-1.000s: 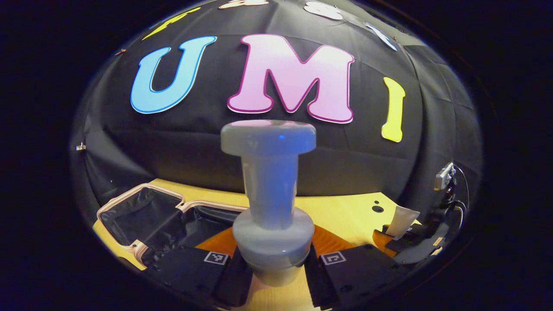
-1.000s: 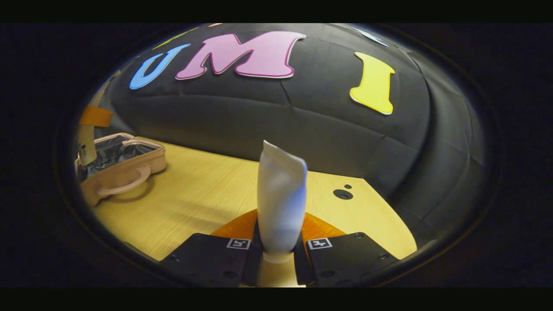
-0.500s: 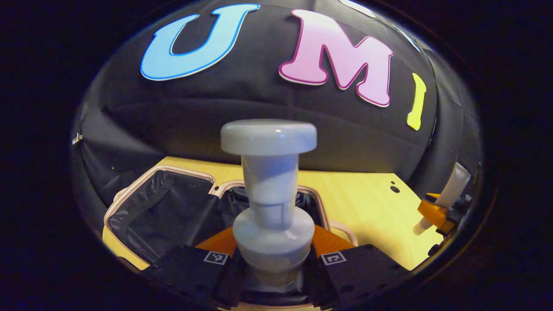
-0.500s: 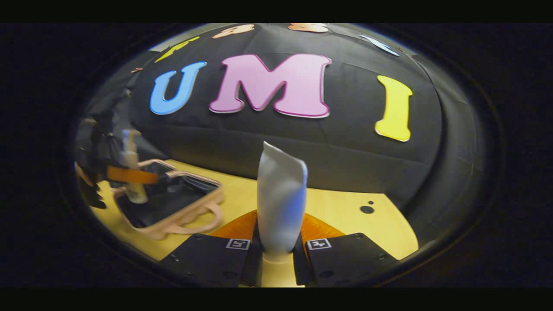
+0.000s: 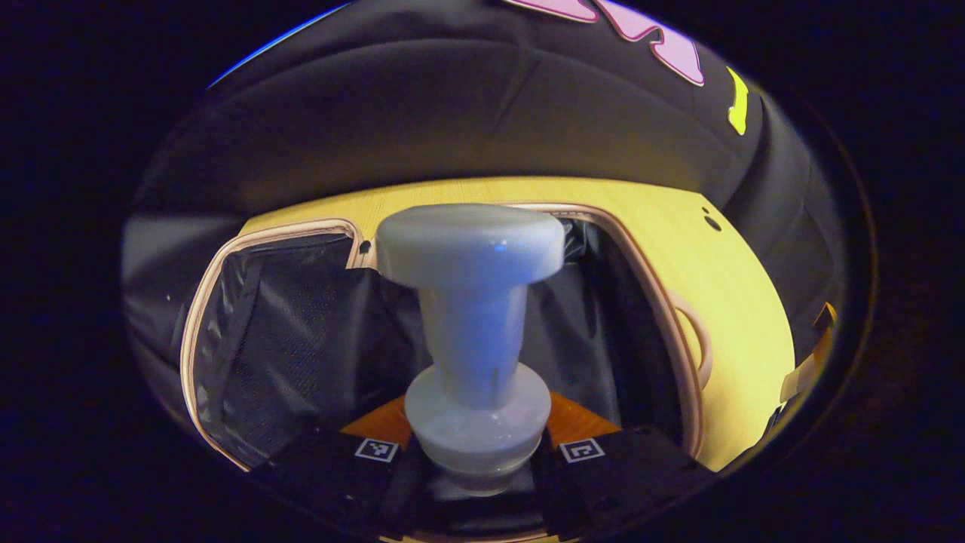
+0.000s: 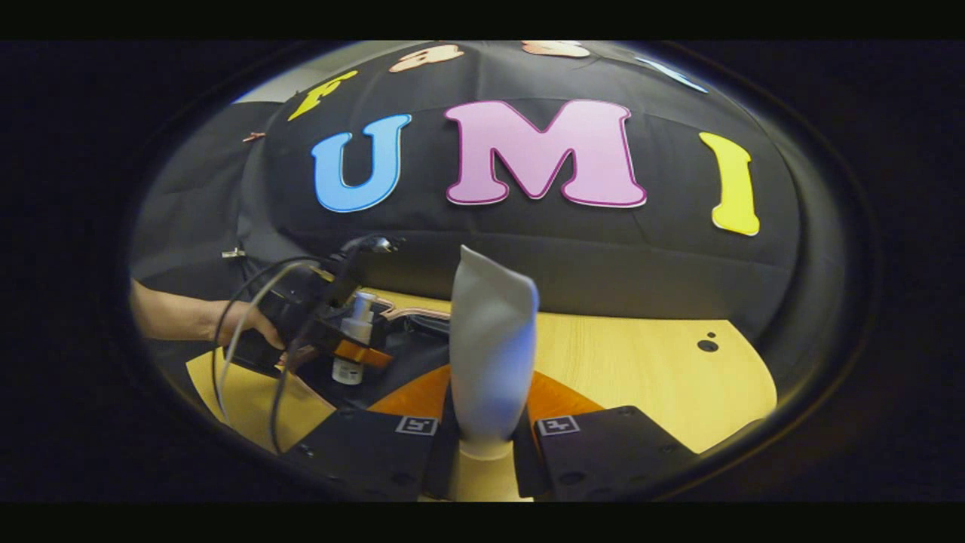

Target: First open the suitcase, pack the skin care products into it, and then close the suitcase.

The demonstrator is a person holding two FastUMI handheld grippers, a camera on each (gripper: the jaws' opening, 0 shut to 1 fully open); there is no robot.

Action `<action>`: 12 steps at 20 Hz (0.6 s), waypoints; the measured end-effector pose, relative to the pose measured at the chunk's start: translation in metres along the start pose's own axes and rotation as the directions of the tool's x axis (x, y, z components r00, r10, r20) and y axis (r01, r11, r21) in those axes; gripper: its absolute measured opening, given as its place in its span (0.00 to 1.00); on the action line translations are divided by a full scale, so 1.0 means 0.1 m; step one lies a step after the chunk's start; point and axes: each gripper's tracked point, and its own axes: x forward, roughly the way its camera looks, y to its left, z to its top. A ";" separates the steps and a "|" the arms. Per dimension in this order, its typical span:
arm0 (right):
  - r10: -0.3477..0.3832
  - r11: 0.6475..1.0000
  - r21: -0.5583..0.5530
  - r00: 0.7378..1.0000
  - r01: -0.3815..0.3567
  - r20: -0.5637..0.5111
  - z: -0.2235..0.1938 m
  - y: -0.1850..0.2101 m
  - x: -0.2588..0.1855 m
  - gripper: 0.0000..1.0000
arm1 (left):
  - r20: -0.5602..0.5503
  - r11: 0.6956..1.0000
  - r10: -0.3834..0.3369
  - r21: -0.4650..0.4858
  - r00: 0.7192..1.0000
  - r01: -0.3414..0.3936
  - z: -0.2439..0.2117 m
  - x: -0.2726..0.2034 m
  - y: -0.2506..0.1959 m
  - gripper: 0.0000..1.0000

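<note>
In the left gripper view, the left gripper is clamped on a pale pump bottle, both fingers pressing its collar. The bottle stands upright over the open suitcase, whose dark lining spreads beneath it on the wooden table.

In the right gripper view, the right gripper squeezes a white tube between both fingers, held upright above the table. Off to the left, a hand holds the other gripper with its bottle over the suitcase.

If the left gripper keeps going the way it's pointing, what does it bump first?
Probably the suitcase's black lining; the pump bottle held in the left gripper would touch first. Depth is unclear.
</note>
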 end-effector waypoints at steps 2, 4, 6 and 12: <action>-0.007 1.000 -0.015 1.000 0.007 -0.008 -0.01 -0.01 0.00 0.33 | -0.051 1.000 0.012 0.008 0.999 -0.012 0.00 0.05 0.02 0.63; -0.003 1.000 0.016 1.000 0.003 -0.016 -0.01 0.02 0.01 0.33 | -0.108 1.000 0.010 -0.003 0.994 -0.010 -0.03 0.13 0.03 0.63; -0.003 0.999 0.051 1.000 0.004 -0.021 0.03 0.05 0.02 0.33 | -0.168 0.999 0.027 -0.037 0.985 -0.034 -0.09 0.20 0.07 0.64; 0.003 0.996 0.087 0.999 0.001 -0.044 0.10 0.32 0.10 0.33 | -0.046 0.995 0.039 -0.086 0.998 -0.043 0.12 -0.03 0.06 0.75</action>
